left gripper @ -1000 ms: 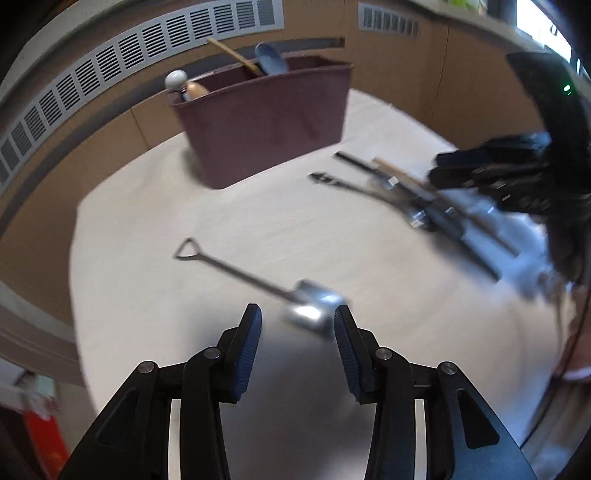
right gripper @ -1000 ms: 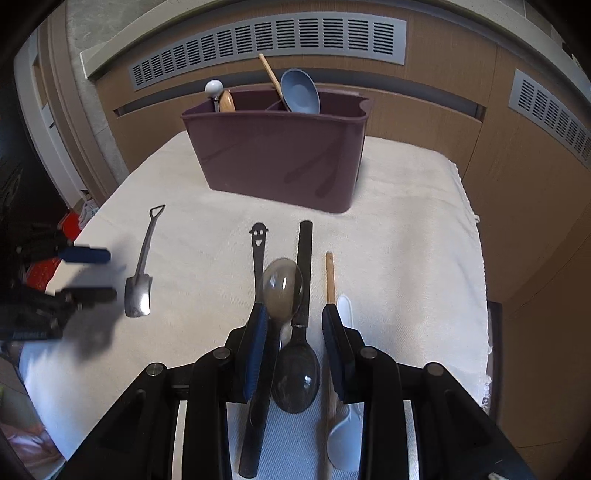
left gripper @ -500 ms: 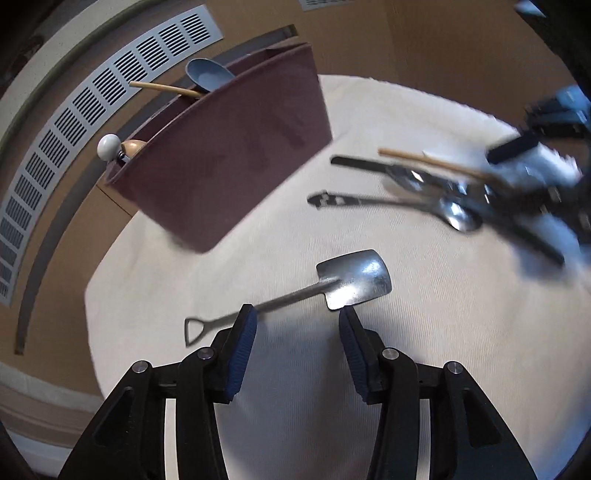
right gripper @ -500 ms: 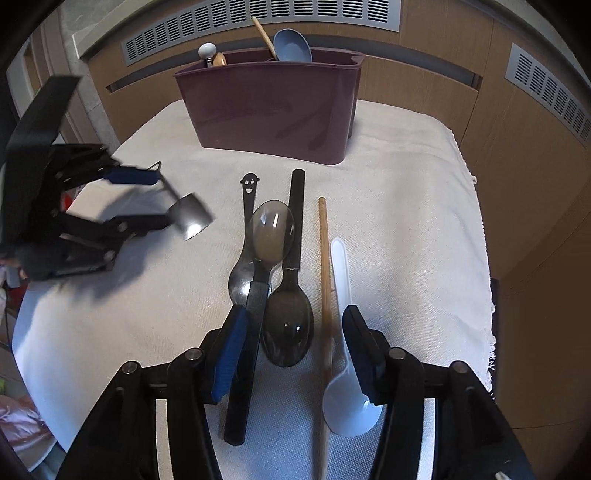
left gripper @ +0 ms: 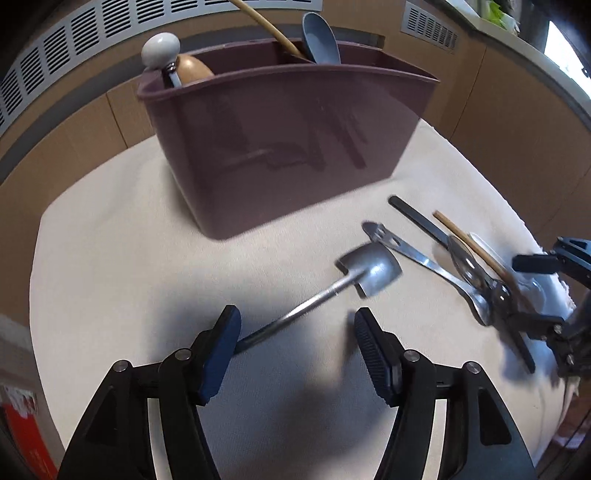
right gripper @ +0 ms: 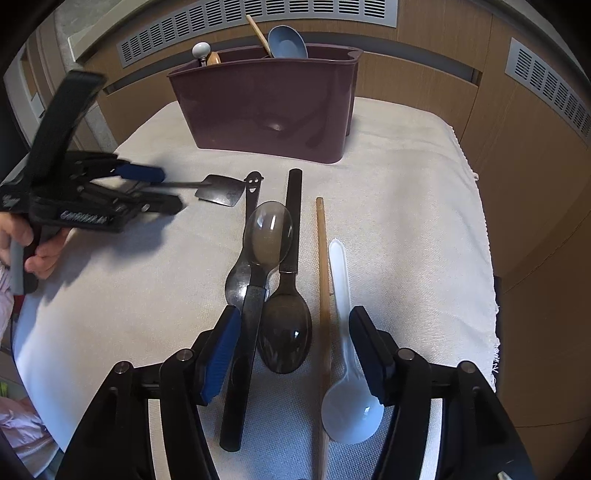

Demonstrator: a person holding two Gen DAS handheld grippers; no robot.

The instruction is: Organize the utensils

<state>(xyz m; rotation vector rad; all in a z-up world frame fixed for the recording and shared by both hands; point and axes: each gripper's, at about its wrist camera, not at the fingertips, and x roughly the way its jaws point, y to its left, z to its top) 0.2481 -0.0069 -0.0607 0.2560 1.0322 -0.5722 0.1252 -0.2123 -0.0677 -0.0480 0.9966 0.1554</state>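
On the cloth-covered worktop [right gripper: 406, 177], left tool [left gripper: 295, 325] opening, shovel spoon [left gripper: 373, 269] handle against its left pad. Right view alone shows the holding hand [right gripper: 33, 243]. Right tool [right gripper: 291, 339] opening over five utensils. One bin [right gripper: 266, 103].

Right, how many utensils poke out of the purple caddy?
4: a white knob and rounded wooden top at the left end, a wooden stick and blue spoon mid-rim. Others may be hidden inside.
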